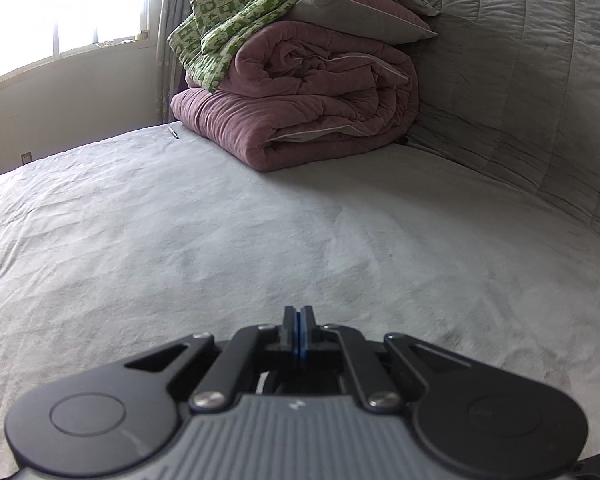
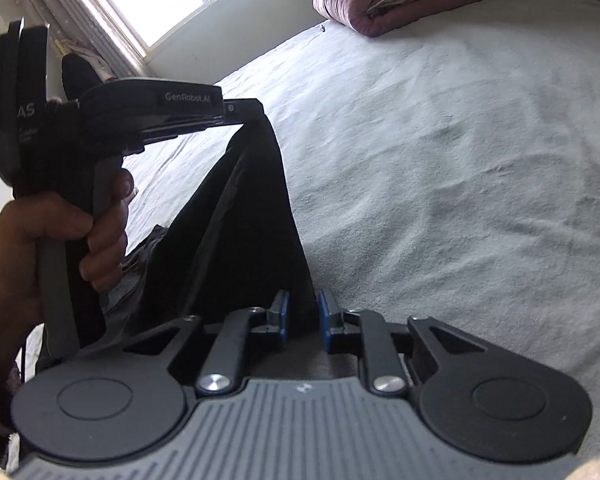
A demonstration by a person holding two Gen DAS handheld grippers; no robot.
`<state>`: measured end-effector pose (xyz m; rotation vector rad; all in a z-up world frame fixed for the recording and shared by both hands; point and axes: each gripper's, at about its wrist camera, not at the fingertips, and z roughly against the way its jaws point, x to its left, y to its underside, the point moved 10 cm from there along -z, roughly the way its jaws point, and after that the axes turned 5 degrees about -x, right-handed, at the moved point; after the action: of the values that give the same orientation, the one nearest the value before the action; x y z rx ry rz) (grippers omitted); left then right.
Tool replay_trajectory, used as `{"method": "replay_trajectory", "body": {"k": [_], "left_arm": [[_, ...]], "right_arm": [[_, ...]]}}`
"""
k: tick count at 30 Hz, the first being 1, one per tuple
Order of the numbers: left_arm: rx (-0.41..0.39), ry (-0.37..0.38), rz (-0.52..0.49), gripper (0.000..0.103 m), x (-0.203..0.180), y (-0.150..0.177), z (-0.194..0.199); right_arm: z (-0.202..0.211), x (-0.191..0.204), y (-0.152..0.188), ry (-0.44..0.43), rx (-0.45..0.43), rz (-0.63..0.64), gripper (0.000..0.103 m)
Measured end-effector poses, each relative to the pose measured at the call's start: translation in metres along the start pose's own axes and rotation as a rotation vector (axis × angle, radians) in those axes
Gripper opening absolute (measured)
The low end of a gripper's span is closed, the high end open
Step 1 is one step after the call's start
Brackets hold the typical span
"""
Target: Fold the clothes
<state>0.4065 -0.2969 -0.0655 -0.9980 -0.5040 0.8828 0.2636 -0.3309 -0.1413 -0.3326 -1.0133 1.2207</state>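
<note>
- The left gripper (image 2: 256,110) is pinching the top of a black garment (image 2: 236,216), its jaws pressed together on the cloth in the right wrist view; in the left wrist view its jaws (image 1: 299,320) are showing as closed flat, with no cloth visible there.
- A hand (image 2: 52,236) is gripping the left gripper's handle; the garment is hanging down from the jaws toward the grey bed sheet (image 2: 440,168).
- The right gripper (image 2: 303,308) is sitting at the garment's lower edge; its 2 blue-padded jaws are standing slightly spread, the dark cloth running between them, and the pads are not pressing on it.
- A folded mauve quilt (image 1: 300,112) is lying at the far end of the bed beside the grey headboard (image 1: 520,80); a green patterned cloth (image 1: 252,12) is draping over it.
- A small pen-like object (image 1: 173,133) is lying on the sheet near the quilt.
</note>
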Motion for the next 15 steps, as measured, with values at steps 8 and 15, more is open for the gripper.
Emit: {"method": "replay_trajectory", "body": {"k": [8, 15], "left_arm": [[-0.053, 0.043, 0.04, 0.001, -0.017, 0.003, -0.004], [0.021, 0.03, 0.054, 0.001, -0.035, 0.05, -0.045]], "right_arm": [[0.045, 0.014, -0.012, 0.111, -0.051, 0.219, 0.006], [0.017, -0.008, 0.009, 0.178, 0.064, 0.245, 0.006]]}}
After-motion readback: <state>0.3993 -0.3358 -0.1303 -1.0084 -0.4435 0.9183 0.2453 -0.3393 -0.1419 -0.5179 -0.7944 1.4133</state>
